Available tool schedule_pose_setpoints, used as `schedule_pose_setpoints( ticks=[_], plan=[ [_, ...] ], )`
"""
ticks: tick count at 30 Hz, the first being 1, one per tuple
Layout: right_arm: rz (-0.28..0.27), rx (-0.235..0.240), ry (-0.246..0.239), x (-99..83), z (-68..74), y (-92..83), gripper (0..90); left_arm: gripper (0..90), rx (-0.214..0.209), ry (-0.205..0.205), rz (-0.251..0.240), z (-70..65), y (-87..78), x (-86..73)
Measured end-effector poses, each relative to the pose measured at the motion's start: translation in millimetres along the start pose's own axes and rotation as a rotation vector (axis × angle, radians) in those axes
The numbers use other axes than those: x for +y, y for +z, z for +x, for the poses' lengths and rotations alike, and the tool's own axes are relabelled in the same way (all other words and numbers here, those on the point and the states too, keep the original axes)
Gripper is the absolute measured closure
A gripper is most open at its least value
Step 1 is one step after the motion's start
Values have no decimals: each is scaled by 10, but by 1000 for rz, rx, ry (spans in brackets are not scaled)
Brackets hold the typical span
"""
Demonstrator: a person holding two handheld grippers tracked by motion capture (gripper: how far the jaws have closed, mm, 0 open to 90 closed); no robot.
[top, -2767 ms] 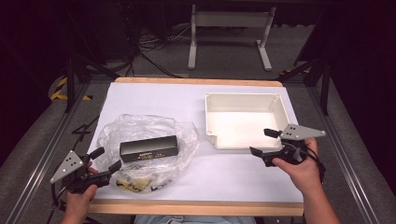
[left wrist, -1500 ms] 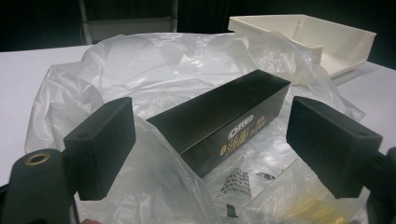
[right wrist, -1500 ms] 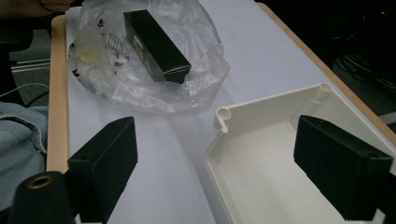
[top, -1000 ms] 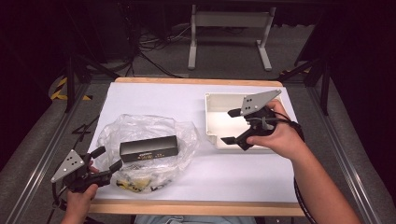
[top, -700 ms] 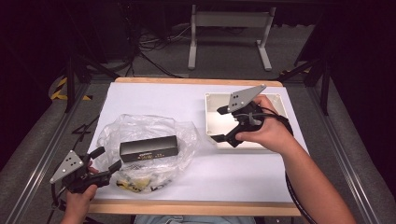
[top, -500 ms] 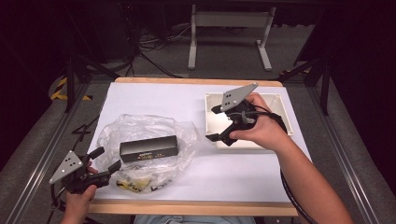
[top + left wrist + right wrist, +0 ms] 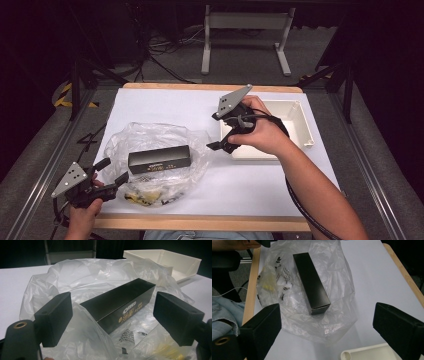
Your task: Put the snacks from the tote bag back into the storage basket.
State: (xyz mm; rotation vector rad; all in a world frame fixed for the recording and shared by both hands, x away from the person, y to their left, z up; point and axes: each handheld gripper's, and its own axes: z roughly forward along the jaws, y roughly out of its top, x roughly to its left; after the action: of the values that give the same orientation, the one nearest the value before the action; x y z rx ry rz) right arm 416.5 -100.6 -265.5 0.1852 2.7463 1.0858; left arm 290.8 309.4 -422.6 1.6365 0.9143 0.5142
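A long black box (image 7: 159, 158) lies on a crumpled clear plastic bag (image 7: 155, 140) at the table's front left. My left gripper (image 7: 114, 171) rests open at the bag's near-left edge, and in the left gripper view its jaws frame the box (image 7: 117, 302) without touching it. My right gripper (image 7: 214, 131) hovers over the left edge of the white tray (image 7: 300, 120), pointing left at the bag. Its jaws have just been opening further and nothing is between them. The right gripper view looks down on the box (image 7: 310, 280) and the bag (image 7: 337, 290).
The table has a white top (image 7: 165, 105) with a wooden rim. Small printed and yellow packets (image 7: 145, 196) lie inside the bag near the front edge. A tray corner (image 7: 367, 353) sits just below my right gripper. A metal stand (image 7: 245, 22) is beyond the table.
My right hand has moved left from the tray's right side, across the tray to its left edge, toward the bag. My left gripper, the box and the bag have stayed put.
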Motion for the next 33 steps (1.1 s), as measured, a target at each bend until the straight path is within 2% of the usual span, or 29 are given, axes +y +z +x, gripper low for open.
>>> schedule_pose_setpoints(
  ticks=[5, 11, 12, 13, 16, 19, 23, 31, 33],
  plan=[
    [16, 11, 1, 9, -20, 197, 75, 167, -3, -4, -11, 5, 9, -1],
    [5, 38, -4, 24, -24, 371, 59, 167, -5, -3, -10, 3, 21, 2],
    [3, 68, -9, 33, -20, 468, 40, 167, -7, 0, -3, 6, 19, 5],
    [-7, 77, -7, 37, -17, 512, 40, 167, -7, -1, -1, 7, 18, 6],
    [-10, 69, 0, 51, -10, 584, 36, 167, -5, -4, -4, 12, 20, 7],
    [6, 50, -12, 91, 10, 729, 45, 167, -7, -4, -3, 12, 21, 10],
    [44, 66, -39, 130, 25, 895, 79, 167, -11, -1, -5, 13, 19, 13],
    [108, 91, -65, 156, -2, 1215, 96, 167, -15, -3, -11, 14, 17, 17],
    [126, 103, -70, 146, -7, 1307, 124, 167, -16, -3, -16, 12, 19, 16]
  ],
)
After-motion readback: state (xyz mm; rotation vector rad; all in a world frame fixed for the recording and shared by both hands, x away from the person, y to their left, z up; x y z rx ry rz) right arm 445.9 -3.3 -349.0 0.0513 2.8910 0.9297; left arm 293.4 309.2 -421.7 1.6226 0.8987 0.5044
